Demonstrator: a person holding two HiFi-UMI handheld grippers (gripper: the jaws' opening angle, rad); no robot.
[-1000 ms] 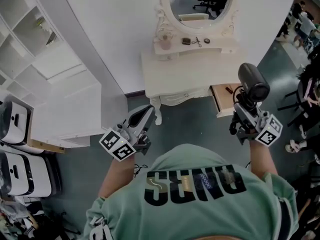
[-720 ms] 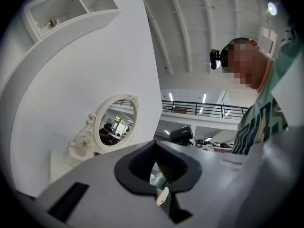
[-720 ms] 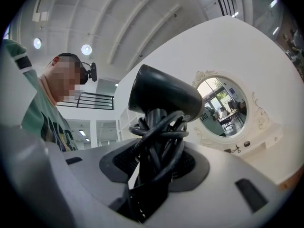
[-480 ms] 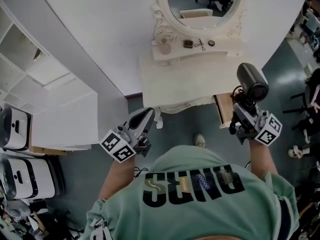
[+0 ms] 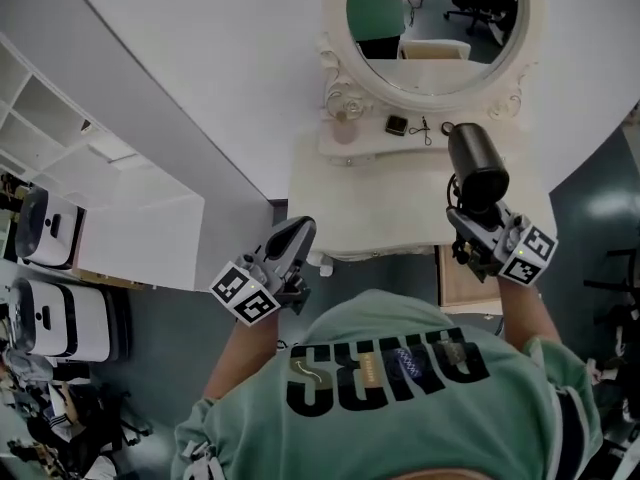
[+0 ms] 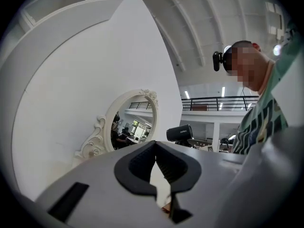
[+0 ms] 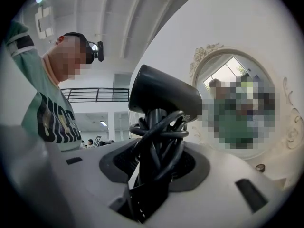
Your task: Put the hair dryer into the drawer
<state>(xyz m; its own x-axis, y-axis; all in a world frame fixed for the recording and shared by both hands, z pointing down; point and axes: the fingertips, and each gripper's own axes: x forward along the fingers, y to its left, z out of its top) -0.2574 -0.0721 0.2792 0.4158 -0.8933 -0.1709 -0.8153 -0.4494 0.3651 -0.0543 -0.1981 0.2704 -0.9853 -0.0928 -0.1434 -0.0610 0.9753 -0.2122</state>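
- The right gripper point(image 5: 468, 218) was clamped on the dryer point(image 5: 477, 168), its jaws set part-way apart on the handle.
- In the right gripper view the black cord point(image 7: 159, 132) was looped round that handle, and the pads pressed on handle and cord together.
- The dryer point(image 7: 164, 96) stood upright above the jaws, with its barrel tilted.
- From the head view the barrel lay over the right part of the white table point(image 5: 370, 203), just below the mirror point(image 5: 430, 18).
- The drawer point(image 5: 455, 293) stood open at the table's right end, showing its wooden inside. The right gripper partly covered it.
- The dryer was up in the grip, not in the drawer.
- The left gripper point(image 5: 295, 236) was held near the table's left front corner, apart from the table.
- In the left gripper view its jaws met at the tips, with only a thin slit lower down and nothing between them point(image 6: 156, 163).
- That view also caught the mirror point(image 6: 128, 122) and, beyond the jaws, the dryer point(image 6: 179, 133).
- A small bottle point(image 5: 345, 128) and some small dark items point(image 5: 397, 125) sat on the ledge under the mirror.
- A white shelf unit point(image 5: 120, 218) stood to the left of the table.
- The person's green shirt point(image 5: 390, 388) filled the bottom of the head view.
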